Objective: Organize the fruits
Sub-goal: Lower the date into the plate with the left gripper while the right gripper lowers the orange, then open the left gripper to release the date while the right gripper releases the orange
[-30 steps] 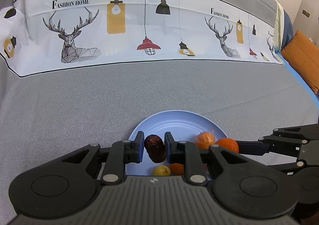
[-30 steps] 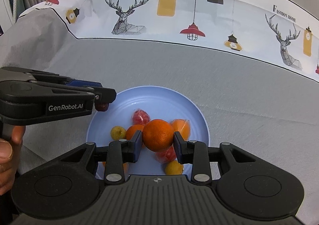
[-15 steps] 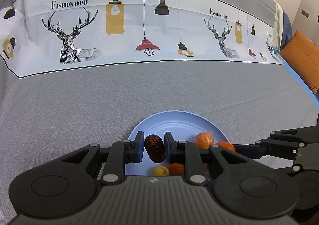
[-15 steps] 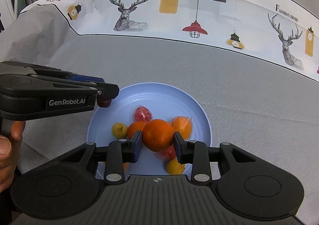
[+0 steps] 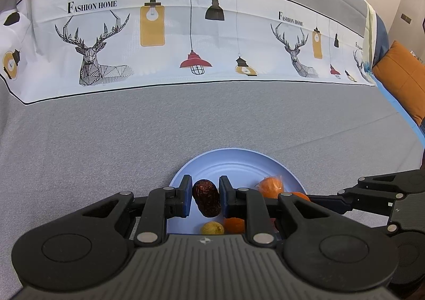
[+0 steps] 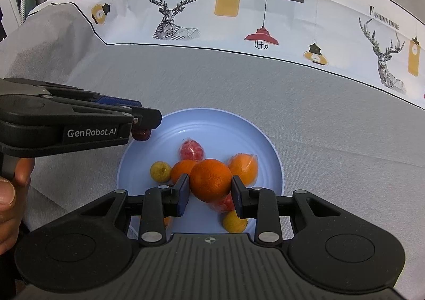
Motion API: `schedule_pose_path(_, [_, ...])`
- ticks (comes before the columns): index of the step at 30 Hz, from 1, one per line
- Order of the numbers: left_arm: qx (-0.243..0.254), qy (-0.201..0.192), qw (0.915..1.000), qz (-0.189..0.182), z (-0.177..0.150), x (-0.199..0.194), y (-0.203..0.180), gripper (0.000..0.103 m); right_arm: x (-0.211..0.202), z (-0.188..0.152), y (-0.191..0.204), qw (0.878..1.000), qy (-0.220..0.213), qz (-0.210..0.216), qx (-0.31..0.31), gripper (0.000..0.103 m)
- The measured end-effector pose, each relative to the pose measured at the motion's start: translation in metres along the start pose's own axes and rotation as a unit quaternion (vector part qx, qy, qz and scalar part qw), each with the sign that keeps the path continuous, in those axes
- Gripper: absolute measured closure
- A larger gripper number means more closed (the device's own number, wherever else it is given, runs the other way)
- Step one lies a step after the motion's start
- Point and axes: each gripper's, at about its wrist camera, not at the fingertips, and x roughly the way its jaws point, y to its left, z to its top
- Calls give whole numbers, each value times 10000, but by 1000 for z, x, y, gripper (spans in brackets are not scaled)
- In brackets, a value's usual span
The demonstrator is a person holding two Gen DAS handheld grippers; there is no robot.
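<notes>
My left gripper (image 5: 205, 199) is shut on a dark red date (image 5: 206, 201), held over the left rim of a light blue plate (image 5: 233, 160). In the right wrist view the left gripper (image 6: 143, 120) comes in from the left with the date (image 6: 140, 134) under its tip. My right gripper (image 6: 210, 188) is shut on an orange (image 6: 210, 176) above the plate (image 6: 223, 124). On the plate lie a wrapped red fruit (image 6: 191, 150), a wrapped orange (image 6: 244, 168), another orange (image 6: 182, 170) and two small yellow fruits (image 6: 160, 171).
The plate sits on a grey cloth (image 5: 106, 140) with a white printed band of deer and lamps (image 5: 186, 34) behind it. An orange cushion (image 5: 403, 79) is at the far right. A hand (image 6: 10, 193) holds the left gripper.
Both grippers have drawn back and risen slightly, so the plate sits farther ahead in both views. Both keep their hold on the date and the orange.
</notes>
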Motion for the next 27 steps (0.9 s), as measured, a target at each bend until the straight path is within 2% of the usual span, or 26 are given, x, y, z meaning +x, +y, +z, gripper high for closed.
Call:
schedule_pose_path(17, [-4,-12,10000,-46,2,0,-4,80,1,-2,1,10000,23,8,-34,68])
schedule_pose_path(19, [-8,13,9999,-117,1,0,-5,75,1,-2,1,10000,21,-51,-48,64])
schedule_pose_path(20, [0,32,9999,-145,1,1,-6,60,2,-2,1,9999,28,-130,-59,58])
schedule_pose_path(21, [28,2,9999,-119,1,0,-8,49,2,-2,1,9998,20,-181,-55,43])
schedule_pose_path(22, [67,-38,9999,-83,1,-1,-8,47,1,-3,-1,9998,6,-212,-31,35])
schedule_pose_path(27, [10,-155,9999,-46,1,-5,-5,35,1,-4,-6,9995,8,-300,58,27])
